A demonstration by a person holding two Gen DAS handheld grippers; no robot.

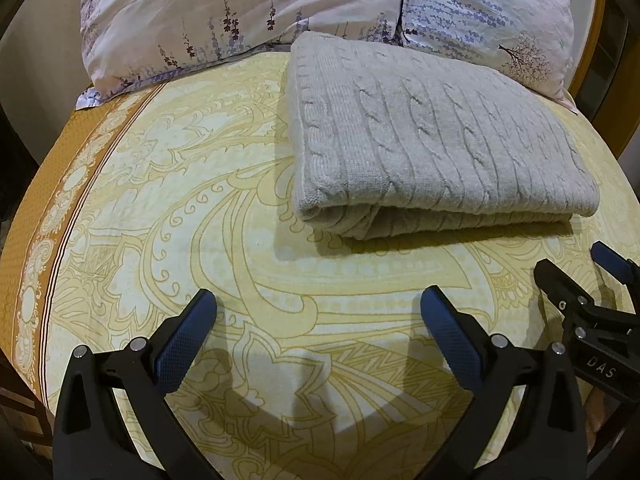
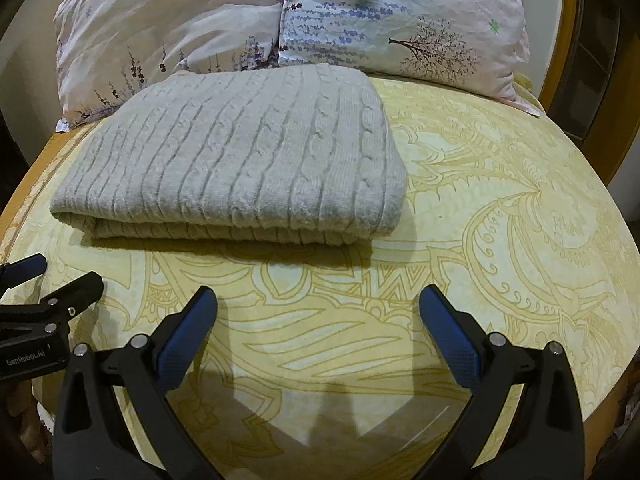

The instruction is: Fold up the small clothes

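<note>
A grey cable-knit sweater [image 1: 432, 136] lies folded into a thick rectangle on the yellow patterned bedsheet [image 1: 200, 216]; it also shows in the right wrist view [image 2: 240, 160]. My left gripper [image 1: 318, 304] is open and empty, hovering over the sheet in front of the sweater's folded edge. My right gripper [image 2: 318, 304] is open and empty, also in front of the sweater. The right gripper shows at the right edge of the left wrist view [image 1: 580, 272]. The left gripper shows at the left edge of the right wrist view [image 2: 60, 276].
Two floral pillows [image 1: 240, 12] [image 2: 380, 12] lie against the headboard behind the sweater. The sheet has an orange border [image 1: 24, 264] along the bed's left edge. A wooden bed frame [image 2: 568, 40] runs at the right.
</note>
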